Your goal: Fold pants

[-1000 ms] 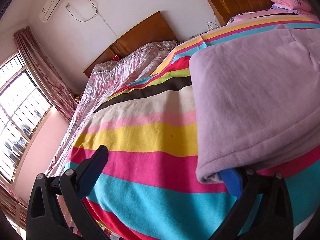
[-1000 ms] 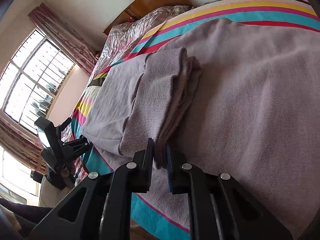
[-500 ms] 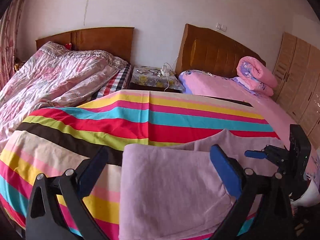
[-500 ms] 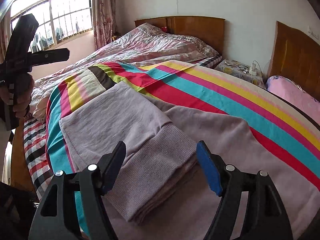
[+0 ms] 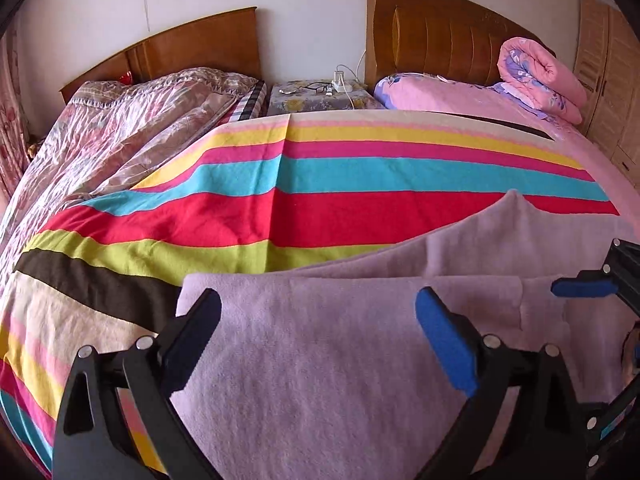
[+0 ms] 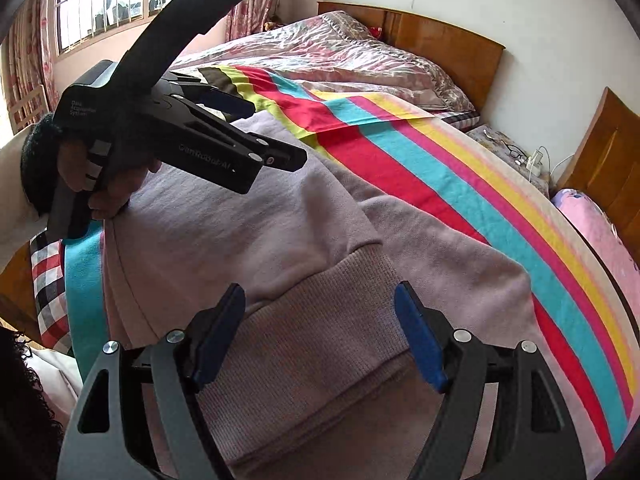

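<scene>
- So far, the lilac pants lie on the striped blanket near the foot of the bed, with one fold already laid: a leg is doubled back over the rest, and its ribbed cuff rests on top.
- In the left wrist view, the same pants show a flat upper layer with a straight folded edge, and more cloth spreads beyond it towards the right.
- The right gripper has just been opening; its jaws now stand apart on either side of the cuff, and the pads do not press on it, so the fold is let go.
- The left gripper hangs over the pants with its jaws wide apart and nothing clamped; in the right wrist view it is held up clear of the cloth in the person's hand.
- By my reading, the task is partway through: the bundle is long and loose, so at least one more fold across, and some smoothing, remains.
</scene>
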`<state>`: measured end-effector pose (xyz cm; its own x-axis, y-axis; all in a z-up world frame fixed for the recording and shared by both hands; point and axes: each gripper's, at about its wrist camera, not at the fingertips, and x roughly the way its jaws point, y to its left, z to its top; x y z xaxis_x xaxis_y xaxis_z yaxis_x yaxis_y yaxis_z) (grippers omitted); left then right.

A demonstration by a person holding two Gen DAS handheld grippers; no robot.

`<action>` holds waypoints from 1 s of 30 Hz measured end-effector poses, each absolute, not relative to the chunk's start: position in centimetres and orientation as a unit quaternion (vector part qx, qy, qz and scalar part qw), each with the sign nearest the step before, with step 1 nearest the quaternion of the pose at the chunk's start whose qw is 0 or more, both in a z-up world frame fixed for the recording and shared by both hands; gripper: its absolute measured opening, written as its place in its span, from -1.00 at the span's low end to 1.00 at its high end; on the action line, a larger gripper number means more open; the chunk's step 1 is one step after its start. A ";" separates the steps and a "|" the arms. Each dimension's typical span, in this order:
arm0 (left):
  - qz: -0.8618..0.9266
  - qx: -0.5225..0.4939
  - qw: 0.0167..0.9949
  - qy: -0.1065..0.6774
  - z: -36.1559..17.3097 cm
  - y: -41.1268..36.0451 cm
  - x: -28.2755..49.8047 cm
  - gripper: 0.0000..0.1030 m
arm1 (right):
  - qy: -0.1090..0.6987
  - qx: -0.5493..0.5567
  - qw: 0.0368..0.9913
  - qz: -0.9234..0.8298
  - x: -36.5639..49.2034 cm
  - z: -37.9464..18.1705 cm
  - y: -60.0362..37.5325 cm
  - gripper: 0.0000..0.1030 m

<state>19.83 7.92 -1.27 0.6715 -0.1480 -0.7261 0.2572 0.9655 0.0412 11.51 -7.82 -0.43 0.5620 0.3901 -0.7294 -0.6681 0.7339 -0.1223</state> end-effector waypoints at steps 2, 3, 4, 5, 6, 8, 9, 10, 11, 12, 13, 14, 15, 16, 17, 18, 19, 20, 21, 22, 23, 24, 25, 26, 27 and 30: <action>-0.093 0.096 0.914 0.382 -1.4 7.5 19.2 0.97 | 0.367 -0.203 0.852 0.315 10.9 -1.2 -7.9 0.52; -0.094 0.101 0.910 0.390 -2.3 7.5 19.3 0.97 | 0.382 -0.210 0.844 0.311 10.9 -2.3 -8.0 0.53; -0.096 0.100 0.903 0.407 -3.5 7.5 19.7 0.97 | 0.388 -0.194 0.844 0.317 10.8 -3.0 -8.7 0.54; -0.094 0.098 0.895 0.424 -4.3 7.6 20.1 0.97 | 0.401 -0.162 0.843 0.319 11.2 -3.0 -9.5 0.56; -0.093 0.095 0.896 0.424 -4.1 7.7 20.3 0.97 | 0.408 -0.152 0.844 0.313 11.3 -2.9 -10.0 0.57; -0.085 0.092 0.898 0.421 -4.1 7.8 20.5 0.97 | 0.399 -0.162 0.855 0.289 10.9 -2.4 -10.5 0.57; -0.082 0.094 0.898 0.422 -4.2 7.8 20.5 0.97 | 0.393 -0.166 0.861 0.278 10.5 -2.0 -10.8 0.57; -0.081 0.096 0.899 0.420 -4.2 7.8 20.4 0.97 | 0.384 -0.165 0.867 0.272 9.9 -1.7 -11.1 0.57; -0.078 0.100 0.900 0.418 -4.2 7.7 20.2 0.97 | 0.377 -0.159 0.870 0.275 9.3 -1.4 -11.4 0.57; -0.075 0.106 0.901 0.415 -4.2 7.6 20.1 0.97 | 0.376 -0.155 0.869 0.282 8.9 -1.6 -11.5 0.57; -0.071 0.112 0.901 0.413 -4.2 7.4 20.1 0.97 | 0.388 -0.163 0.862 0.283 8.7 -2.2 -11.5 0.57; -0.068 0.118 0.901 0.412 -4.3 7.2 20.0 0.97 | 0.407 -0.176 0.853 0.276 8.7 -3.2 -11.3 0.57; -0.065 0.123 0.901 0.411 -4.3 7.0 20.0 0.97 | 0.406 -0.159 0.856 0.278 8.8 -3.1 -11.7 0.58; -0.062 0.127 0.902 0.409 -4.4 6.9 19.8 0.97 | 0.417 -0.152 0.853 0.273 9.0 -3.0 -12.1 0.58; -0.060 0.129 0.902 0.407 -4.4 6.8 19.8 0.97 | 0.423 -0.150 0.852 0.269 9.1 -2.8 -12.3 0.58; -0.058 0.132 0.903 0.405 -4.4 6.7 19.7 0.97 | 0.420 -0.154 0.856 0.260 9.0 -2.6 -12.5 0.58; -0.057 0.134 0.903 0.404 -4.4 6.7 19.7 0.97 | 0.416 -0.160 0.859 0.252 8.7 -2.4 -12.6 0.58; -0.055 0.136 0.903 0.403 -4.4 6.6 19.6 0.97 | 0.417 -0.160 0.860 0.247 8.5 -2.3 -12.9 0.58; -0.054 0.139 0.904 0.401 -4.4 6.5 19.5 0.97 | 0.424 -0.156 0.858 0.243 8.3 -2.4 -13.4 0.59; -0.053 0.141 0.904 0.400 -4.4 6.5 19.5 0.97 | 0.435 -0.146 0.854 0.245 8.2 -2.8 -13.9 0.61; -0.052 0.143 0.904 0.399 -4.4 6.4 19.5 0.97 | 0.445 -0.131 0.850 0.250 8.1 -3.1 -14.5 0.65; -0.051 0.144 0.904 0.398 -4.4 6.4 19.4 0.97 | 0.451 -0.120 0.849 0.249 8.1 -3.3 -15.1 0.69; -0.051 0.145 0.904 0.398 -4.4 6.4 19.5 0.97 | 0.454 -0.124 0.851 0.233 8.0 -3.4 -15.5 0.69; -0.051 0.145 0.904 0.399 -4.4 6.4 19.5 0.97 | 0.454 -0.129 0.853 0.225 7.8 -3.4 -15.9 0.69; -0.051 0.145 0.903 0.400 -4.4 6.4 19.5 0.97 | 0.447 -0.128 0.856 0.224 7.3 -3.1 -16.3 0.69; -0.016 0.159 0.911 0.379 -3.4 5.5 18.6 0.96 | 0.423 -0.093 0.878 0.203 6.2 -1.5 -18.9 0.69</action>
<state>18.65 5.50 -3.35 0.7123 0.0923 -0.6958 0.1494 0.9487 0.2787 6.16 -18.89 -1.46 0.5597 0.2790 -0.7803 -0.4356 0.9001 0.0094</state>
